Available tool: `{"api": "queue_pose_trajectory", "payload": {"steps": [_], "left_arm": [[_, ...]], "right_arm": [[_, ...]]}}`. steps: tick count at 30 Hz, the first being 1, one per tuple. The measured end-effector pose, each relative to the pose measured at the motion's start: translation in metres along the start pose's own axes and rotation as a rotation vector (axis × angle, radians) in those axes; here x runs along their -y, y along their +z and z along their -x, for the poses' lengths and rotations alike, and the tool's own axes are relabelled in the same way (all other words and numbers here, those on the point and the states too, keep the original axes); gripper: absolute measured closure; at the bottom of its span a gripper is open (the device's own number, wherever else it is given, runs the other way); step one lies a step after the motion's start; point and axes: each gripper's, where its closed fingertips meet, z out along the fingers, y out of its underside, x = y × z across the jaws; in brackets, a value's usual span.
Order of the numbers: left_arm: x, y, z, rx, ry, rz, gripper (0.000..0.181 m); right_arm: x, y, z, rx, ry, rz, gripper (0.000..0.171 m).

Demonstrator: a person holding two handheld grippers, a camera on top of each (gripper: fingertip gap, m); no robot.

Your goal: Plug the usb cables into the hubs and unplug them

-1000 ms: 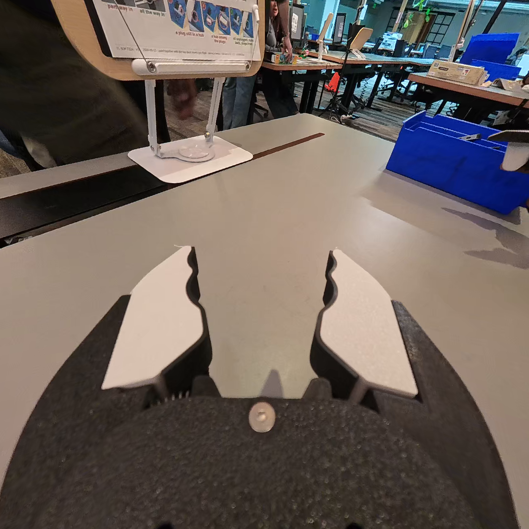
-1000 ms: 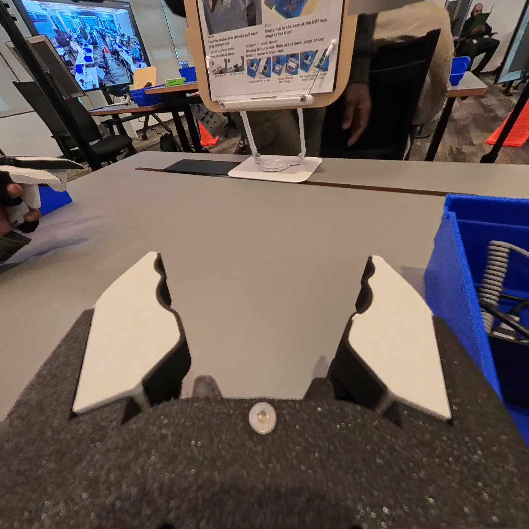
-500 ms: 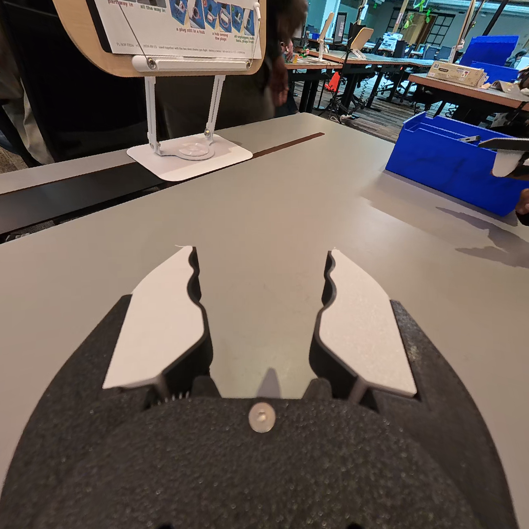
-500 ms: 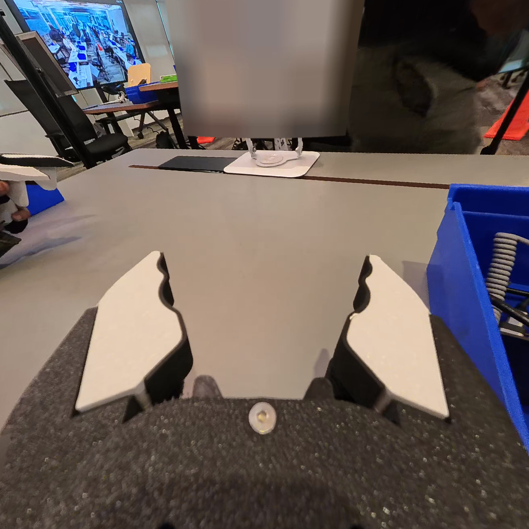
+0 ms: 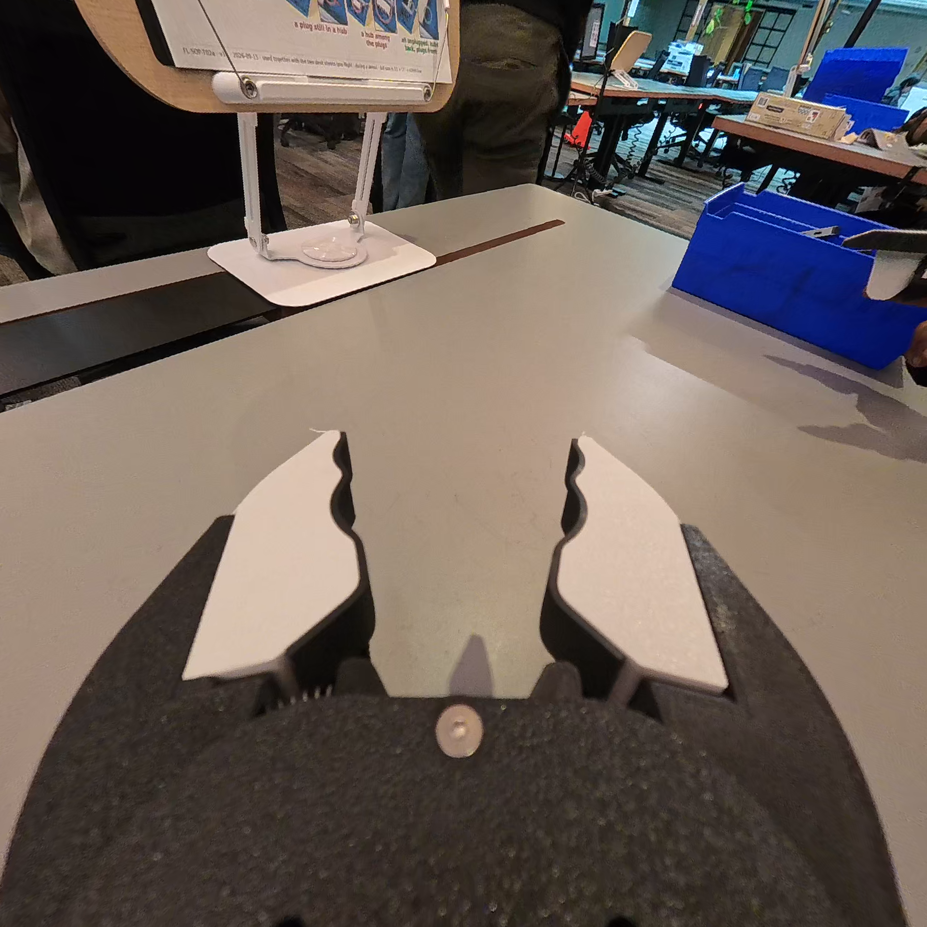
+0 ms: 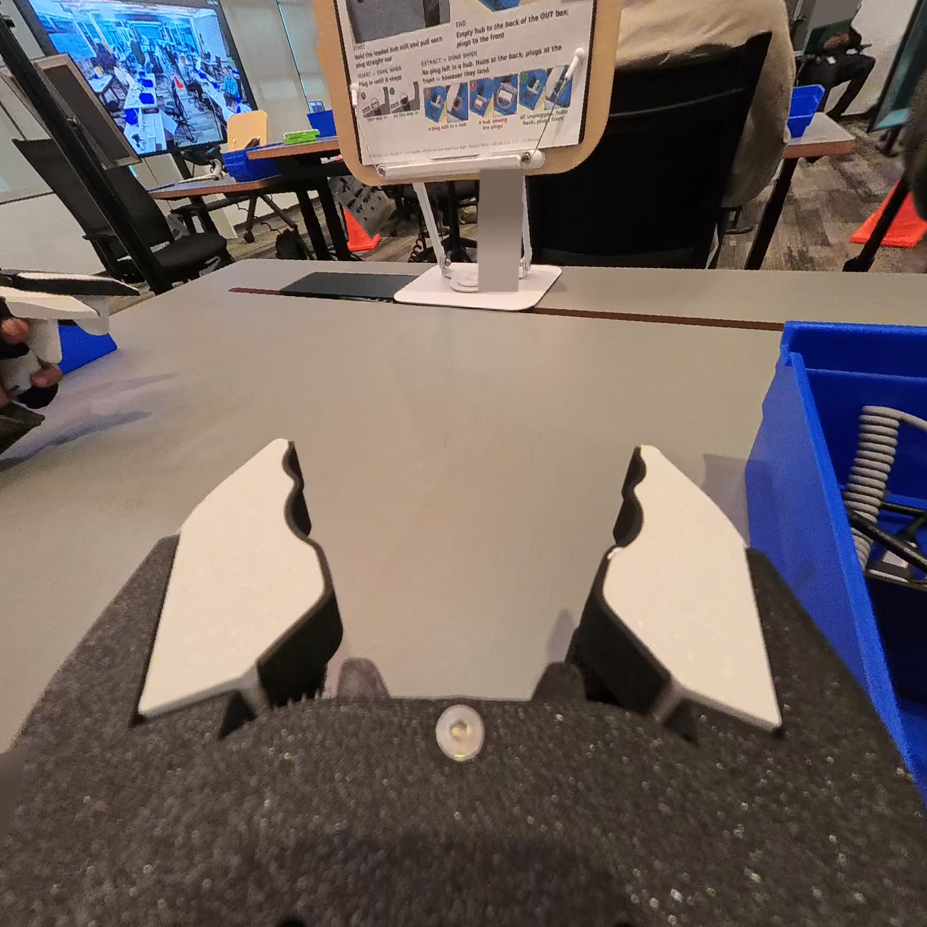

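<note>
1. Grey table (image 5: 451,381) lies bare under my left gripper (image 5: 459,441), jaws spread wide with nothing between them.
2. My document stand (image 6: 476,293) sits at the table's far edge, between both views.
3. My right gripper (image 6: 464,446) gapes wide, empty.
4. A blue bin (image 6: 802,501) just right of it holds a coiled grey cable (image 6: 870,466); I cannot tell any hub apart.
</note>
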Motion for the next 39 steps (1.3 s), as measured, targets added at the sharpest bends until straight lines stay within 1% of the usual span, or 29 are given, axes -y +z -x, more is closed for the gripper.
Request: {"api": "queue_pose_trajectory", "payload": {"steps": [24, 30, 39], "left_arm": [[0.005, -0.005, 0.003, 0.020, -0.008, -0.030, 0.103], [0.018, -0.027, -0.007, 0.054, 0.014, -0.045, 0.105], [0.008, -0.059, -0.015, 0.110, -0.031, -0.008, 0.106]], "right_arm": [[0.006, -0.010, 0.007, -0.003, -0.018, -0.003, 0.056], [0.005, -0.016, 0.007, 0.001, -0.002, -0.010, 0.058], [0.009, -0.016, 0.013, 0.014, -0.010, -0.014, 0.058]]}}
